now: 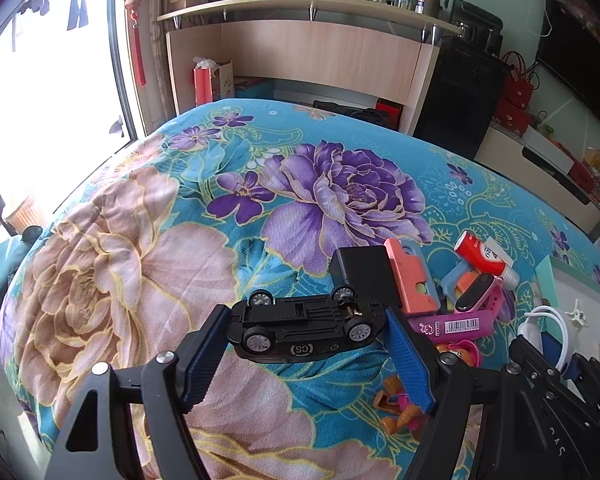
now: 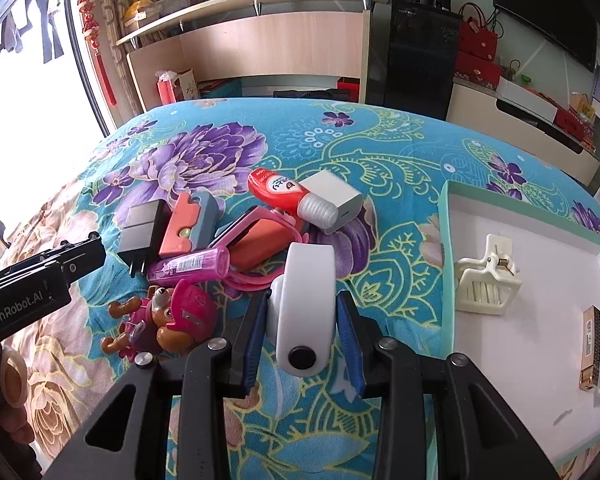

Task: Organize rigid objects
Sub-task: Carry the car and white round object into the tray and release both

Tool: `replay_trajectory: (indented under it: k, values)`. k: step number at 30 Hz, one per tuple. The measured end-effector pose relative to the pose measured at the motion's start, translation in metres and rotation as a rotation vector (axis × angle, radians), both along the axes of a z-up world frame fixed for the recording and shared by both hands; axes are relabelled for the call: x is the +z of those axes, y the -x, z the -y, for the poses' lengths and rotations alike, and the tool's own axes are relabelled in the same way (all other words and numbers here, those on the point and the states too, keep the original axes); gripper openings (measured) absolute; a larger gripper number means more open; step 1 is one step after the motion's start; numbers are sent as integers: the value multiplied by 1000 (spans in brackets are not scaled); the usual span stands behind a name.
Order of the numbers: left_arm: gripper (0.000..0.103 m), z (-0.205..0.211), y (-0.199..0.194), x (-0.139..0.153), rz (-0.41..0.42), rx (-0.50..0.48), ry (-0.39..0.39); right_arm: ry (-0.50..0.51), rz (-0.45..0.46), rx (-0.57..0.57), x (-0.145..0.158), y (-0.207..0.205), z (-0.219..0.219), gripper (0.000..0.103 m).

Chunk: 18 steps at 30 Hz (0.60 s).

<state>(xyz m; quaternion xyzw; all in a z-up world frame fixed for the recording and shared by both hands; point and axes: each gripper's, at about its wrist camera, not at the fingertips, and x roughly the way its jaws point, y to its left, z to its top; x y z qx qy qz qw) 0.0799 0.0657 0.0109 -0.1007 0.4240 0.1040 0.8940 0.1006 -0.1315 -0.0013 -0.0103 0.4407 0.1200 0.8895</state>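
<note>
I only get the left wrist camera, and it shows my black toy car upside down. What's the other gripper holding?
Observer: The right gripper is shut on a white rounded gadget with a black button.
Child: What's inside the tray? I just see its corner.
Observer: A cream claw clip and a small gold bar, lying apart.
Child: Is anything hiding behind the red bottle?
Observer: Yes, a grey cube charger right against its white cap end.
</note>
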Motion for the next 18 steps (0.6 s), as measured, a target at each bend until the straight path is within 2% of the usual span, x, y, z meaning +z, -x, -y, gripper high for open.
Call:
replay_trajectory:
  k: [8, 12, 18]
  values:
    - [79, 26, 2, 22, 73, -68, 2, -17, 52, -67, 18, 3, 27, 37]
    - [79, 63, 1, 32, 110, -182, 23, 9, 64, -144, 24, 5, 56, 37]
    - [79, 133, 3, 41, 152, -363, -4, 51, 50, -281, 25, 9, 111, 37]
